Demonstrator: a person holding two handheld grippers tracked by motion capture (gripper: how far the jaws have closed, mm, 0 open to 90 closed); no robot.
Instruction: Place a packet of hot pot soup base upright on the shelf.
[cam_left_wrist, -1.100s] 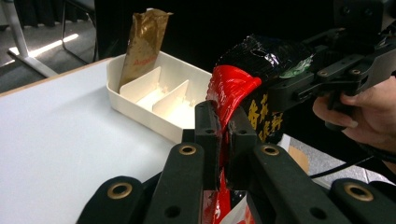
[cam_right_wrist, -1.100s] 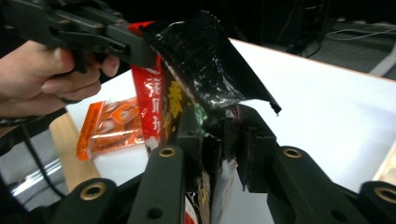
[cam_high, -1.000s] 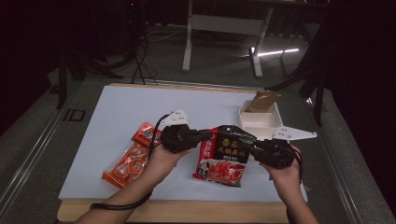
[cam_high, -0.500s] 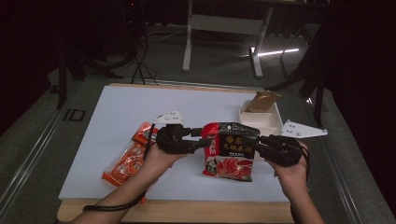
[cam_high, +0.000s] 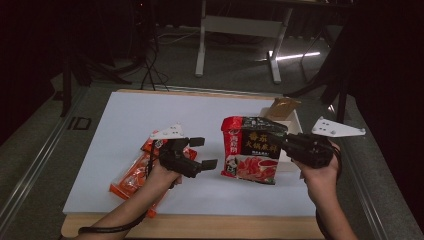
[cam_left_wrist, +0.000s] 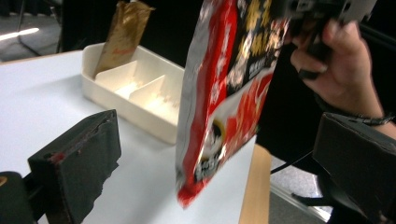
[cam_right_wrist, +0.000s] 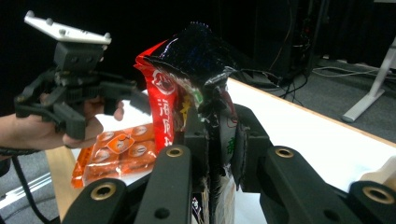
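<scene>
A red and black food pouch (cam_high: 251, 149) hangs upright above the white table (cam_high: 145, 112), a little right of middle. My right gripper (cam_high: 281, 141) is shut on its right edge; in the right gripper view the pads pinch the crumpled pouch (cam_right_wrist: 205, 60) at my right gripper (cam_right_wrist: 217, 135). My left gripper (cam_high: 202, 152) sits just left of the pouch, open, its jaws having just been opening. In the left gripper view my left gripper (cam_left_wrist: 219, 140) stands wide, and the pouch (cam_left_wrist: 224, 93) hangs beyond the black pads (cam_left_wrist: 79, 158) untouched.
An orange snack packet (cam_high: 131, 176) lies flat on the table under the left hand. A white divided tray (cam_high: 296, 121) stands behind the pouch with a brown packet (cam_high: 282, 106) leaning in it. The wooden table edge (cam_high: 200, 227) runs along the front.
My left gripper has let go of the pouch's left edge, opened wide and drawn back to the left. My right gripper has lifted the pouch from lying flat to hanging upright.
</scene>
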